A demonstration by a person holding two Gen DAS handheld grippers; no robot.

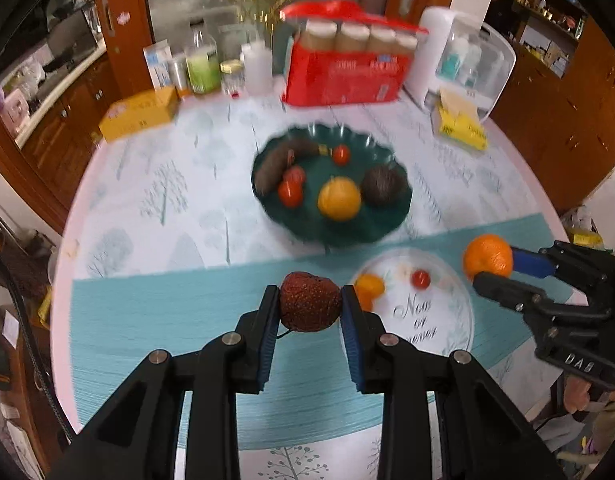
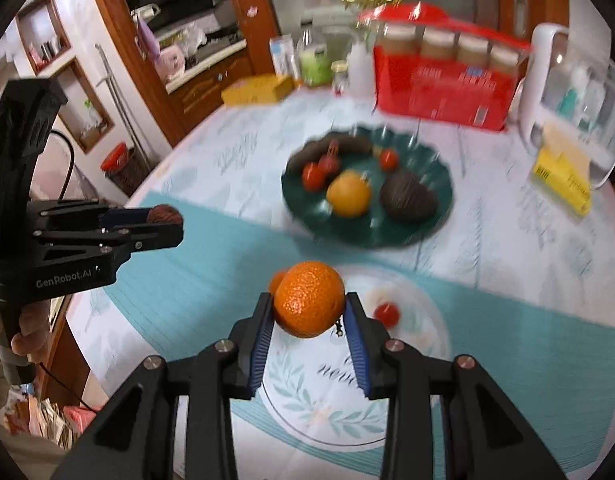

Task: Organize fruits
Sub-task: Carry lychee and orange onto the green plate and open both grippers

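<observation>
Black fingers of the left gripper [image 1: 310, 304] fill the bottom of the left wrist view, their blue pads pressed on both sides of a dark reddish-brown, rough-skinned fruit [image 1: 309, 302] held in the air above the teal placemat [image 1: 167, 320]. To its right, the right gripper [image 1: 493, 270] holds an orange [image 1: 487, 255] between its fingers, also clear of the bench [image 1: 155, 200]; the right wrist view shows the same orange [image 2: 309, 299] clamped between blue pads above a clear plate [image 2: 307, 408].

On that plate lie a small red tomato [image 1: 421, 279] and another orange fruit [image 1: 369, 286] at its left rim. Farther back, a dark green scalloped plate [image 1: 347, 224] carries a yellow-orange round fruit [image 1: 339, 199], a dark avocado-like fruit [image 1: 383, 185], a long brown fruit [image 1: 279, 164] and several small red tomatoes [image 1: 290, 193].

Along the back of the bench stand a red box [image 1: 347, 72] of jars, bottles and a yellow box [image 1: 137, 114].
</observation>
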